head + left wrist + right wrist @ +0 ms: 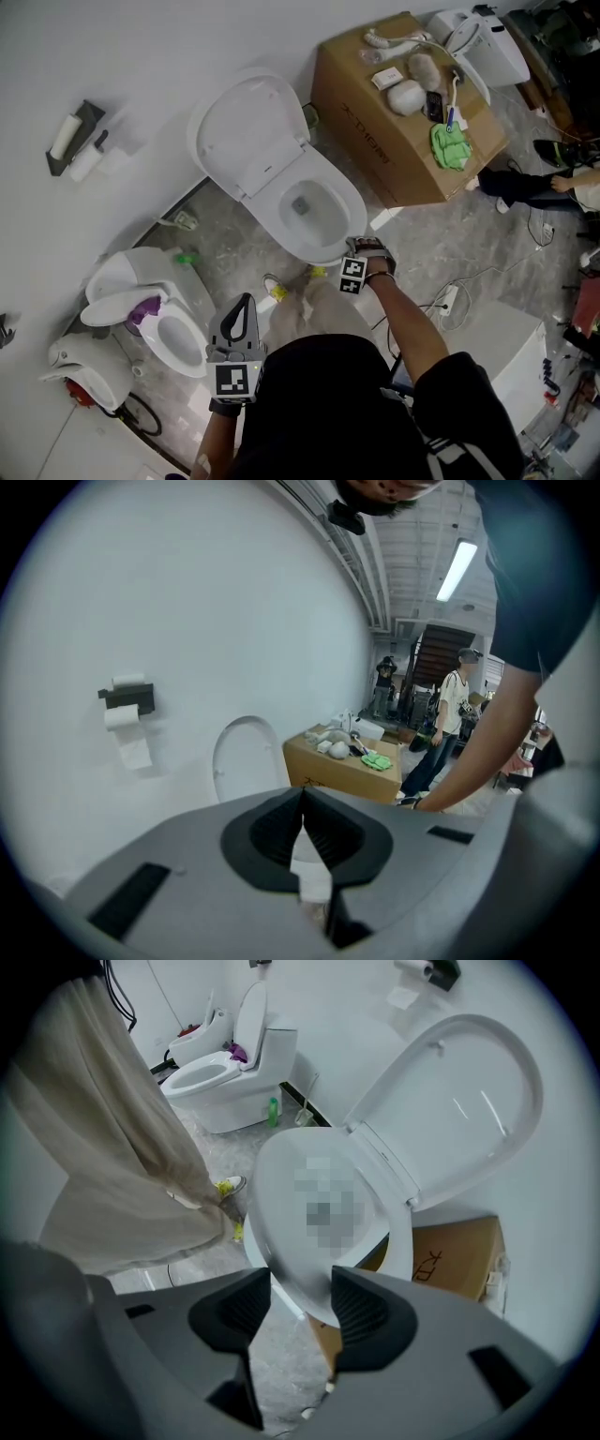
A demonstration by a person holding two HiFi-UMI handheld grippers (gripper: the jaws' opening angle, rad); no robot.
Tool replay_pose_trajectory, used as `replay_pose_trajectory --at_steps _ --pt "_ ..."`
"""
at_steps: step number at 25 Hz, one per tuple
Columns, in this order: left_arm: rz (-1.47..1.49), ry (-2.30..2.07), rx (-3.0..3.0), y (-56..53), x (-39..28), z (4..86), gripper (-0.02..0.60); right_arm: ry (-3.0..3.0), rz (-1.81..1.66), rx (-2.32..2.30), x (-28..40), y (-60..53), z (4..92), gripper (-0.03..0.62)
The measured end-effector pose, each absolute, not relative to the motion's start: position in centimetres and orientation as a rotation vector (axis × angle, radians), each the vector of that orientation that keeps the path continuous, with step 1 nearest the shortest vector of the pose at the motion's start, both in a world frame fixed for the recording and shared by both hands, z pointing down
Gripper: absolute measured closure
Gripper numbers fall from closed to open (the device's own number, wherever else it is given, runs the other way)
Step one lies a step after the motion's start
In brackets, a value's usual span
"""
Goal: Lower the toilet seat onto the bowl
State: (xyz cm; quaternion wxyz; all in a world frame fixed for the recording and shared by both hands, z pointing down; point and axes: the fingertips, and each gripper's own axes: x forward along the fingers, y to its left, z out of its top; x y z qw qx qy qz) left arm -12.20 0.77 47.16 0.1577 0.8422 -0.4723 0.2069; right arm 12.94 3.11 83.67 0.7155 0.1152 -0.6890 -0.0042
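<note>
A white toilet stands against the wall. Its lid and seat [246, 131] are raised and lean back against the wall above the open bowl [319, 211]. My right gripper [353, 267] points straight down at the bowl's front rim. In the right gripper view its jaws [300, 1279] stand apart, with the front rim of the bowl [281, 1241] showing in the gap and the raised lid [459, 1119] beyond. Nothing is gripped. My left gripper [240, 323] hangs back near my body, left of the toilet, jaws [302, 794] together and empty, pointing toward the raised lid [244, 757].
A cardboard box [403, 141] with a green cloth and small items stands right of the toilet. A second, smaller toilet [155, 319] is at the left. A paper holder [75, 141] hangs on the wall. Cables and a power strip [448, 300] lie on the floor. People [452, 710] stand far off.
</note>
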Motion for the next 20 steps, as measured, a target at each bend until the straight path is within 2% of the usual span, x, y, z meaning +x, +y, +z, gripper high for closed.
replay_pose_trajectory --at_steps 20 --pt "0.635 -1.356 2.343 1.7 -10.9 48.4 0.569 -1.539 0.12 0.245 13.8 5.2 87.1 0.393"
